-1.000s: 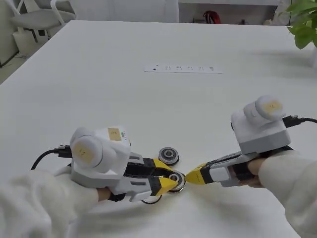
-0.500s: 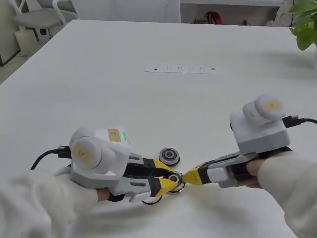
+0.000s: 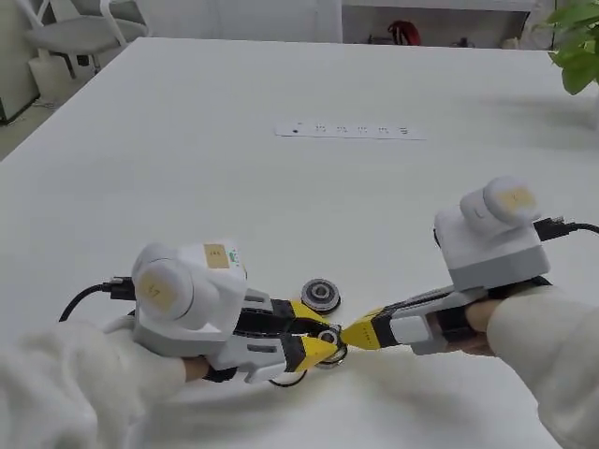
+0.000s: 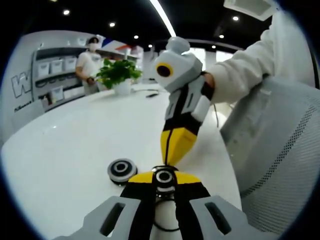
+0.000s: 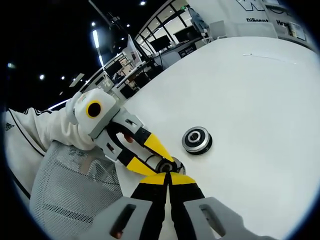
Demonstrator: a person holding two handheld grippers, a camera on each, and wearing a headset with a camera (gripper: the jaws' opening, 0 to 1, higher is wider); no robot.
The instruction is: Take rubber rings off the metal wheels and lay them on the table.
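White tabletop (image 3: 281,187), open to the right. The left gripper (image 3: 324,334) has its jaws clamped across a small metal wheel with black rubber ring (image 3: 330,338) near the front edge. Tip-on from the right sits the right gripper (image 3: 348,335), jaws pressed together at the wheel's rim; whether they pinch rubber I cannot tell. Judged: peel rightward along its long axis, away from the second ringed wheel (image 3: 320,293) just beyond.

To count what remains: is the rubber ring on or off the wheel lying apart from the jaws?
On: a black ring wraps the free wheel around its silver hub.
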